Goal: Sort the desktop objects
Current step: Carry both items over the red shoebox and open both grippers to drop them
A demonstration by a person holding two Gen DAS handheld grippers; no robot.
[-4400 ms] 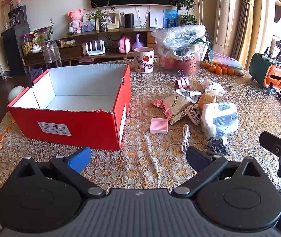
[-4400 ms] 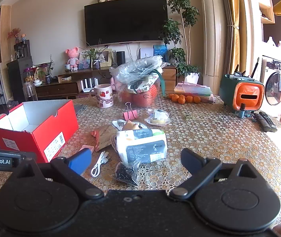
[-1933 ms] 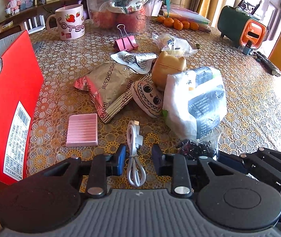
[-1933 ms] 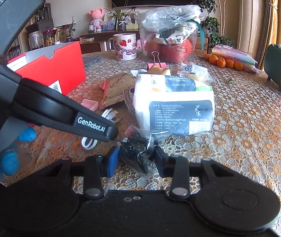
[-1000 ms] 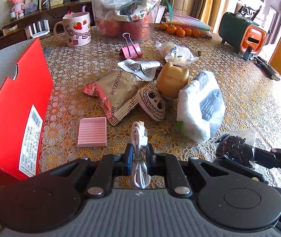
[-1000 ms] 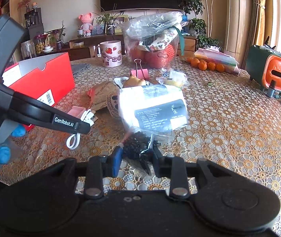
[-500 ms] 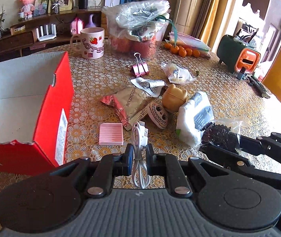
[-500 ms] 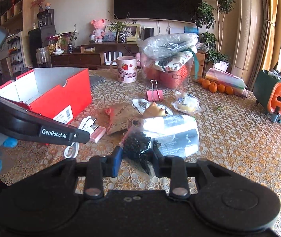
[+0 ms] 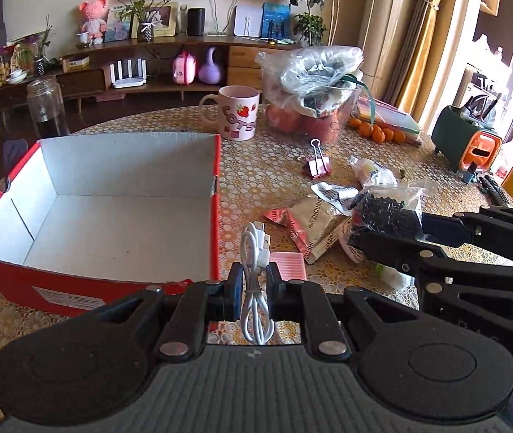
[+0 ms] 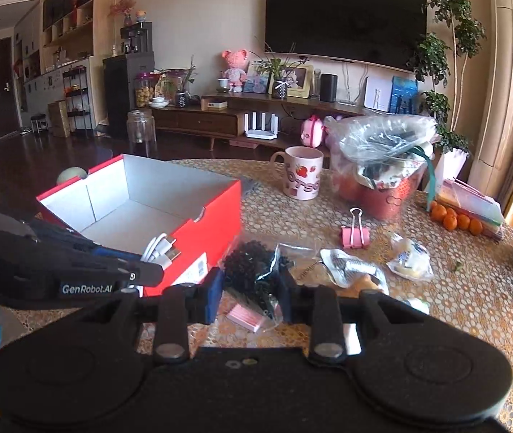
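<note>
My left gripper [image 9: 254, 283] is shut on a coiled white USB cable [image 9: 253, 252] and holds it in the air at the near right corner of the open red box [image 9: 216, 195], which shows a bare white inside. My right gripper [image 10: 251, 288] is shut on a clear bag of small black pieces [image 10: 252, 267], lifted above the table just right of the box [image 10: 216, 227]. In the left wrist view the right gripper [image 9: 386, 231] and its bag [image 9: 382, 209] hang to the right. In the right wrist view the left gripper [image 10: 148, 267] and cable [image 10: 159, 249] are at the box's near wall.
On the lace-covered table lie a pink flat pad [image 9: 290, 265], a silver snack packet [image 9: 314, 222], a pink binder clip [image 9: 317, 164], a wrapped sweet [image 9: 372, 173], a strawberry mug [image 9: 236, 117], a bagged fruit basket [image 9: 314, 97], oranges [image 9: 375, 131] and a green box [image 9: 465, 140].
Both grippers closed on their objects, lifted them off the table and carried them left toward the red box. The box now fills the left of the left wrist view.
</note>
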